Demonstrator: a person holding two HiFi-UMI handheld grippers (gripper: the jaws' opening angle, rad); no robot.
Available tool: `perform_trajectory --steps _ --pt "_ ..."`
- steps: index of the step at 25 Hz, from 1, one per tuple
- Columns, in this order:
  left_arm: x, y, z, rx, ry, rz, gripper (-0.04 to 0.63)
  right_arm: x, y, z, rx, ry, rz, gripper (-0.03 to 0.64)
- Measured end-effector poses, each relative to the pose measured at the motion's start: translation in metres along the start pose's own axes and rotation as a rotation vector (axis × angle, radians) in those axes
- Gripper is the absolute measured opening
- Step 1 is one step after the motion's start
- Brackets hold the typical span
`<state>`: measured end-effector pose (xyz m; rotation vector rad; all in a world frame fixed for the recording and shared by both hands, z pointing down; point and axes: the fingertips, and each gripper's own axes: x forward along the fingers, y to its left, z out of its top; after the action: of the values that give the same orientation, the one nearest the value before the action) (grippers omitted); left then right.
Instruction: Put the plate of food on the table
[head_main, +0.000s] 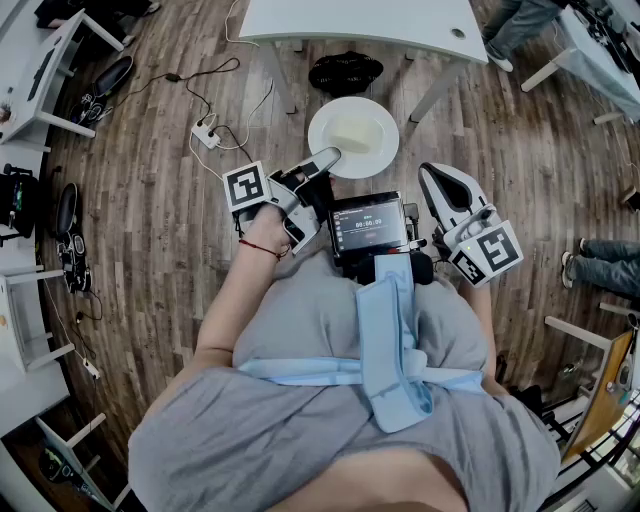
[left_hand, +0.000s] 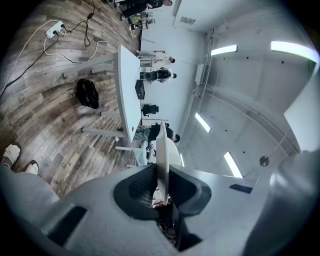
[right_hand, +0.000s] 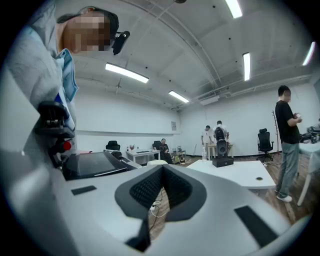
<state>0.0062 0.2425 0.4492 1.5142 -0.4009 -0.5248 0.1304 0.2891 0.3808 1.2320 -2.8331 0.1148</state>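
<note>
Plate (head_main: 353, 137) w/ pale food (head_main: 350, 133) is held in the air over the wood floor (head_main: 170, 210), in front of the white table (head_main: 370, 20), not on it. L gripper (head_main: 327, 158) pinches the plate's near rim. In the left gripper view the rim (left_hand: 162, 160) sits edge-on between the pads, jaws narrow & pressing on it. R gripper (head_main: 438, 178) is off to the side, near the chest screen (head_main: 368, 225). Its jaws are together w/ nothing between them (right_hand: 161, 171).

The left gripper (head_main: 327, 159) holds the white plate (head_main: 380, 115) by its near-left rim, above the wooden floor (head_main: 160, 220) and close to the white table (head_main: 365, 20). Pale food (head_main: 350, 135) lies on the plate. The right gripper (head_main: 433, 173) hangs to the right, clear of the plate.
</note>
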Motion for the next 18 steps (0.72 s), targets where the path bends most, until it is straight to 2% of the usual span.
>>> perform_trajectory --steps 9,18 --pt "0.0013 -0.0028 0.0016 0.002 0.002 -0.007 0.046 0.0018 0.0010 0.0006 0.003 0.002 0.005 0.029" --pt "0.0029 -0.0049 0.0015 0.008 0.008 -0.016 0.046 0.0032 0.0035 0.0061 0.011 -0.059 0.016 0.034"
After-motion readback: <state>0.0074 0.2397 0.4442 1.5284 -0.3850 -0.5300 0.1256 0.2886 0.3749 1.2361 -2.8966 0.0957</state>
